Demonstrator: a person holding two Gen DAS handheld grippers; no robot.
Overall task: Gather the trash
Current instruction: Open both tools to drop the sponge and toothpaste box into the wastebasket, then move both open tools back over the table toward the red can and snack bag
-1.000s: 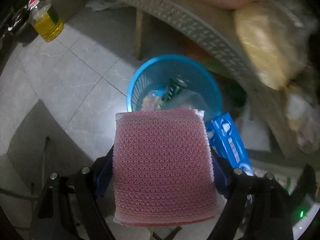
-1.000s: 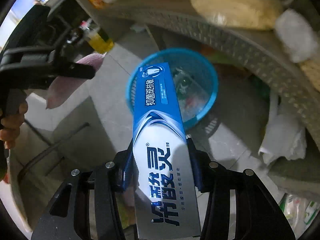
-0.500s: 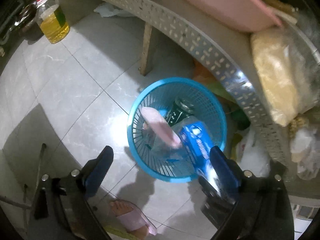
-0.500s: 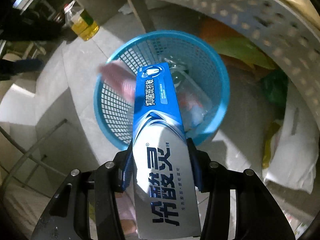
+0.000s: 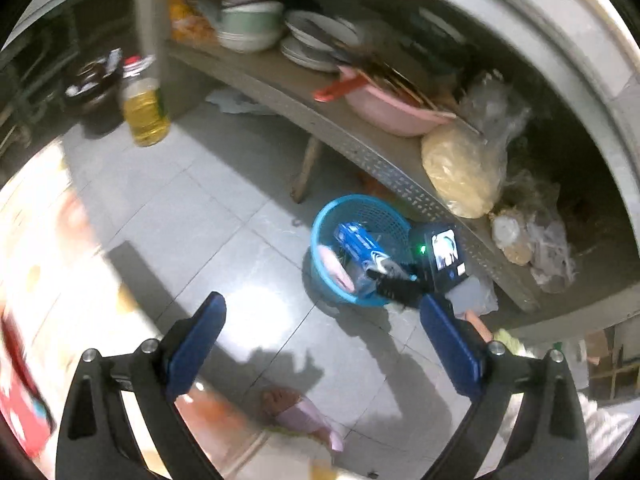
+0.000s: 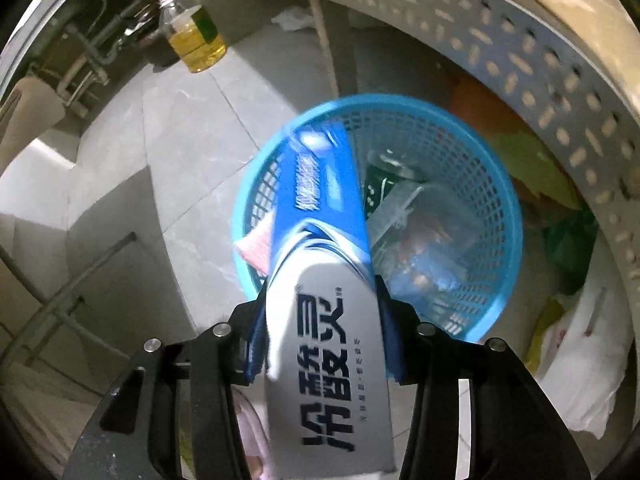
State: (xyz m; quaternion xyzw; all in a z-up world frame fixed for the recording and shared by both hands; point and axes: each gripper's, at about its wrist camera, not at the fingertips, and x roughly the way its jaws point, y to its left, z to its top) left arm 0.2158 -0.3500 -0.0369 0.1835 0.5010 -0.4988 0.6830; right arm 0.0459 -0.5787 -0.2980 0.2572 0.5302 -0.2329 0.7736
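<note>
A blue mesh trash basket (image 6: 496, 184) stands on the tiled floor under a shelf; it also shows in the left wrist view (image 5: 324, 220). My right gripper (image 6: 324, 320) is shut on a blue and white toothpaste box (image 6: 324, 280), whose far end tips over the basket's rim. A pink sponge (image 6: 256, 248) lies inside at the left wall, beside clear plastic and a dark can (image 6: 380, 188). My left gripper (image 5: 320, 320) is open and empty, high above the floor, well back from the basket. The left wrist view shows the box (image 5: 356, 244) and sponge (image 5: 336, 268) in the basket.
A perforated grey shelf (image 5: 360, 140) above the basket holds a pink basin (image 5: 384, 108), stacked dishes (image 5: 304, 44) and a bagged yellow bundle (image 5: 460, 172). An oil bottle (image 5: 144, 108) stands on the floor at the left. White bags (image 6: 576, 360) lie right of the basket.
My left gripper let the pink sponge drop into the basket, then rose and drew back. My right gripper moved closer and the toothpaste box tilted down over the rim.
</note>
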